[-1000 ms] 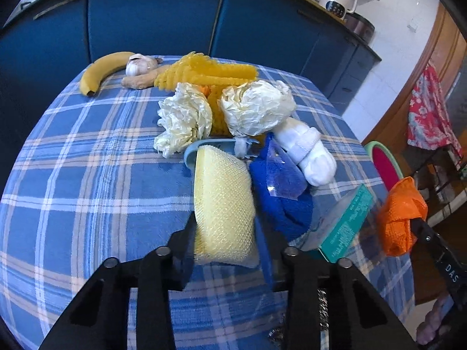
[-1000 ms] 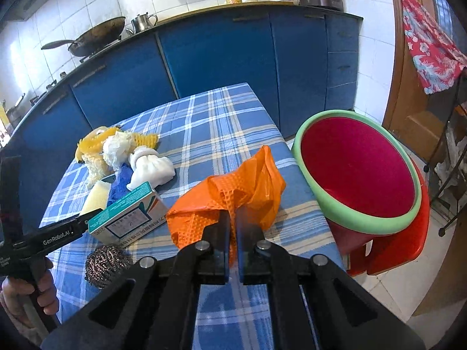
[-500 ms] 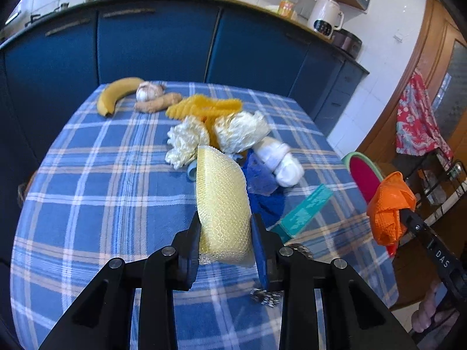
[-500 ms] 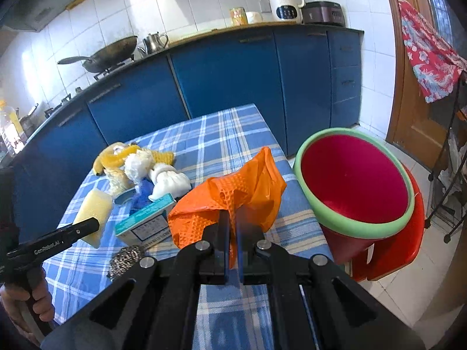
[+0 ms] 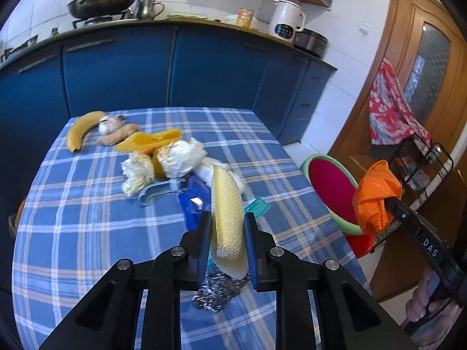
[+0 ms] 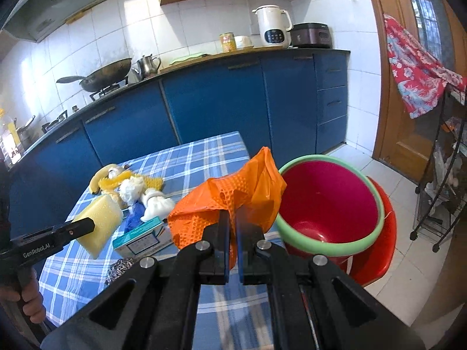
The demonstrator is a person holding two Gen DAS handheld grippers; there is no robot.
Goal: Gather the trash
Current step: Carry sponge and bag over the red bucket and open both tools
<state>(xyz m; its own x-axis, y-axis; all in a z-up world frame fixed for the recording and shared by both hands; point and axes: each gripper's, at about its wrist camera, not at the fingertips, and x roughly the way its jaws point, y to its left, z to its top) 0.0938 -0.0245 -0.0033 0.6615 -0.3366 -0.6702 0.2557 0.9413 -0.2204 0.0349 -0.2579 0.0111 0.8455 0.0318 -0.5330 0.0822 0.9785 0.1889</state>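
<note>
At centre bottom of the left wrist view, the left gripper point(image 5: 227, 243) is clenched on a yellow sponge point(image 5: 227, 218) lifted clear of the bench point(image 5: 87, 218); its jaws have just been closing further on it. Low in the right wrist view, the right gripper point(image 6: 232, 243) is clamped tight on an orange bag point(image 6: 224, 204), just beside the red bin point(image 6: 327, 201). The bin looks empty, so I judge nothing is collected yet. Left on the cloth: crumpled paper point(image 5: 181, 157), a teal box point(image 6: 140, 237), a steel scourer point(image 6: 119, 268).
</note>
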